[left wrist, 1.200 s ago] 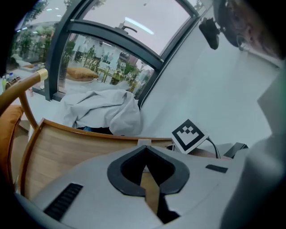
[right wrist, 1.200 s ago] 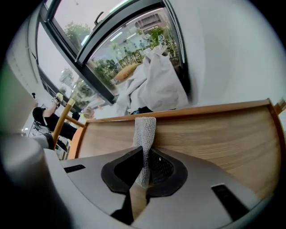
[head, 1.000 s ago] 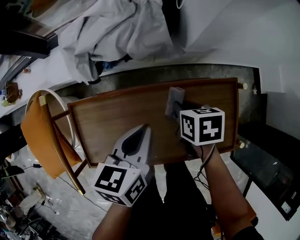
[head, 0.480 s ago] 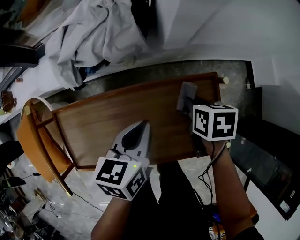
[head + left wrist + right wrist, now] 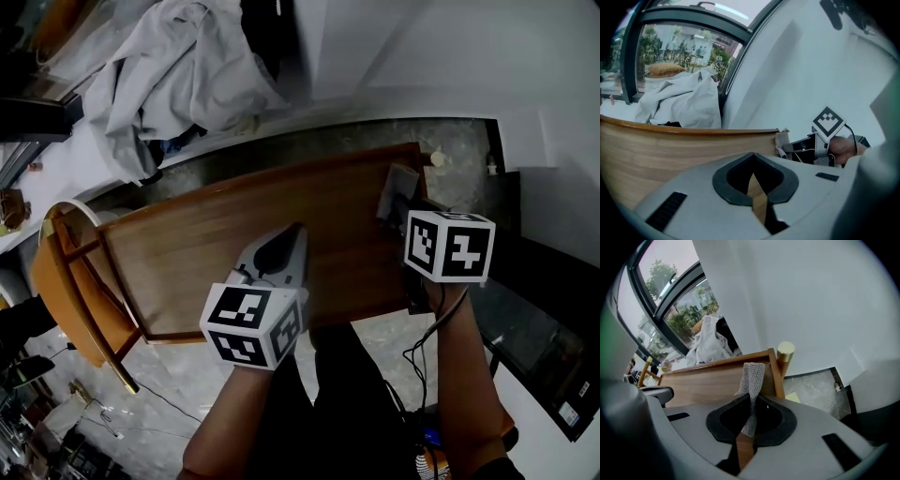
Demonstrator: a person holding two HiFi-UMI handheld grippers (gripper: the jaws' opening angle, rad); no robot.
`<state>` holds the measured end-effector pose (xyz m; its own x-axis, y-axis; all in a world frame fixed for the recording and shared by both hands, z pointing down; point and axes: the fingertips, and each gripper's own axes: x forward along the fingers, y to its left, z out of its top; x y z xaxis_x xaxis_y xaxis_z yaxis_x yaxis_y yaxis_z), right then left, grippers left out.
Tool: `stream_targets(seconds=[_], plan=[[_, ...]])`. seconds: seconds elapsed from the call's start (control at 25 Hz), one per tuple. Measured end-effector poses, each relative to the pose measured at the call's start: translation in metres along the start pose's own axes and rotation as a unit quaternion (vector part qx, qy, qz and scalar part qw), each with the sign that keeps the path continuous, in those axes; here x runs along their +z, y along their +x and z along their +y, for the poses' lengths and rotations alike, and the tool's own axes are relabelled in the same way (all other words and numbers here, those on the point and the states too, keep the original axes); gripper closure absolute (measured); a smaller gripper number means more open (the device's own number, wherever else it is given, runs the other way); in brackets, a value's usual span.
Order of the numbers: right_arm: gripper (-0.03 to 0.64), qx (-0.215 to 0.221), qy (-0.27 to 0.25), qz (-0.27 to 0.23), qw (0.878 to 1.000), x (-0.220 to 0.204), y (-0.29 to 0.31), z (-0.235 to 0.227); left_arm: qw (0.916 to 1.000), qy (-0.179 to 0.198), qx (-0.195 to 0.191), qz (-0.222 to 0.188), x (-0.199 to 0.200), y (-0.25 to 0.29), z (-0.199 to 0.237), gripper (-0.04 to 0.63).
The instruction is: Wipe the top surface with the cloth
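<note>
Right gripper: the right gripper (image 5: 749, 420) has its jaws pinched shut on the grey cloth (image 5: 752, 376), which pokes out past the tips as a narrow folded strip.
Left gripper: the left gripper (image 5: 757, 199) is empty. Its jaws are basically together, with just a thin sliver of wood showing through the slit.
Cloth spot: it's at the upper right corner of the wooden tabletop (image 5: 187, 248), just beside the raised rim (image 5: 775, 371) on that end.
Open room: there's loads of bare wood running left from the cloth across the whole top, while the right side is boxed in by the rim. The left gripper hangs over the near edge around the middle, well apart from the cloth.
Beyond the table: a brass cap (image 5: 786, 351) sits just outside the corner, an orange chair (image 5: 66, 281) is at the left end, and a rumpled white sheet (image 5: 178, 66) lies upper left past the far edge.
Only in the right gripper view: the actual pinch on the cloth. In the head view the marker cube (image 5: 448, 246) covers those jaws.
Only in the left gripper view: a window (image 5: 670, 47) behind the sheet, plus the other gripper and the hand (image 5: 843, 147) holding it, off at the right.
Hard to tell: whether the cloth is pressed onto the wood or just above it. The chair is cut off by the left frame edge.
</note>
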<state>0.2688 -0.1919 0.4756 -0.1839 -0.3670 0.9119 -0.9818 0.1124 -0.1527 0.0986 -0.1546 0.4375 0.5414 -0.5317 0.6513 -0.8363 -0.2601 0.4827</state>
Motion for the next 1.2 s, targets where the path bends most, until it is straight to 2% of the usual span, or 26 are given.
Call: stream_targets(seconds=[0.2, 0.32, 0.4, 0.52, 0.68, 0.84, 1.0, 1.2], plan=[[0.575, -0.028, -0.001, -0.006, 1.0, 0.0, -0.009, -0.011, 0.9999, -0.002, -0.011, 0.008, -0.004, 0.008, -0.008, 0.584], [0.575, -0.001, -0.008, -0.022, 1.0, 0.004, -0.02, 0.022, 0.9999, -0.01, -0.011, -0.003, 0.0, -0.009, -0.003, 0.584], [0.575, 0.038, -0.014, -0.031, 0.999, 0.007, -0.022, 0.063, 0.9997, -0.02, 0.0, -0.016, 0.004, -0.033, 0.012, 0.584], [0.575, 0.118, -0.027, -0.036, 0.992, 0.002, -0.017, 0.154, 0.9981, -0.042, 0.027, -0.037, 0.009, -0.086, 0.05, 0.584], [0.575, 0.229, -0.051, -0.017, 0.972, -0.027, -0.002, 0.299, 0.9925, -0.074, 0.069, -0.068, 0.009, -0.172, 0.11, 0.584], [0.575, 0.311, -0.088, 0.0, 0.946, -0.062, 0.012, 0.431, 0.9857, -0.087, 0.111, -0.092, 0.006, -0.252, 0.166, 0.584], [0.574, 0.341, -0.103, 0.022, 0.934, -0.091, 0.026, 0.512, 0.9816, -0.09, 0.13, -0.108, 0.003, -0.303, 0.202, 0.584], [0.575, 0.33, -0.112, 0.04, 0.936, -0.112, 0.051, 0.559, 0.9786, -0.096, 0.133, -0.124, 0.0, -0.338, 0.232, 0.584]])
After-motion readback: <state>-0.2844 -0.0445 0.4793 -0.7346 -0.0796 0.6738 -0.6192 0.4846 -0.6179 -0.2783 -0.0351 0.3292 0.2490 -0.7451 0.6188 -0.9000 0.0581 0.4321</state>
